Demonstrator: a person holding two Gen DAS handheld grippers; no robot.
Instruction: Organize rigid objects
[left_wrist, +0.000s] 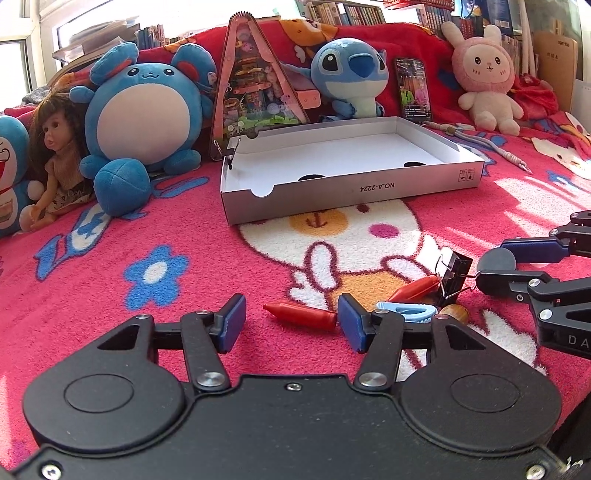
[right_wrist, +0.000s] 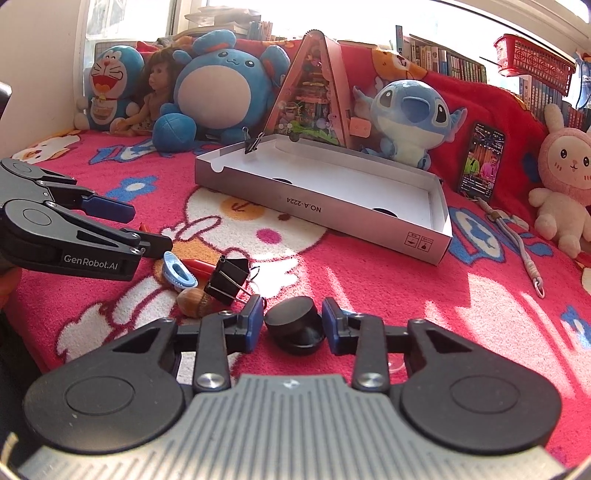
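Observation:
A shallow grey box lid (left_wrist: 354, 190) (right_wrist: 332, 210) lies on the pink blanket with a small binder clip (left_wrist: 231, 155) (right_wrist: 253, 144) on its far corner. My left gripper (left_wrist: 291, 323) is open just above a red crayon (left_wrist: 301, 314). Beside it lie a second red crayon (left_wrist: 415, 288), a blue clip (left_wrist: 404, 312) (right_wrist: 177, 273), a black binder clip (left_wrist: 452, 275) (right_wrist: 227, 278) and an acorn (right_wrist: 194, 301). My right gripper (right_wrist: 293, 325) has its pads at both sides of a black round cap (right_wrist: 293, 328); contact is unclear.
Plush toys, a doll (left_wrist: 55, 155) and a triangular toy case (left_wrist: 255, 85) line the back. A phone (left_wrist: 413, 88) (right_wrist: 482, 162) leans on the red cushion. A cord (right_wrist: 524, 247) lies right of the box.

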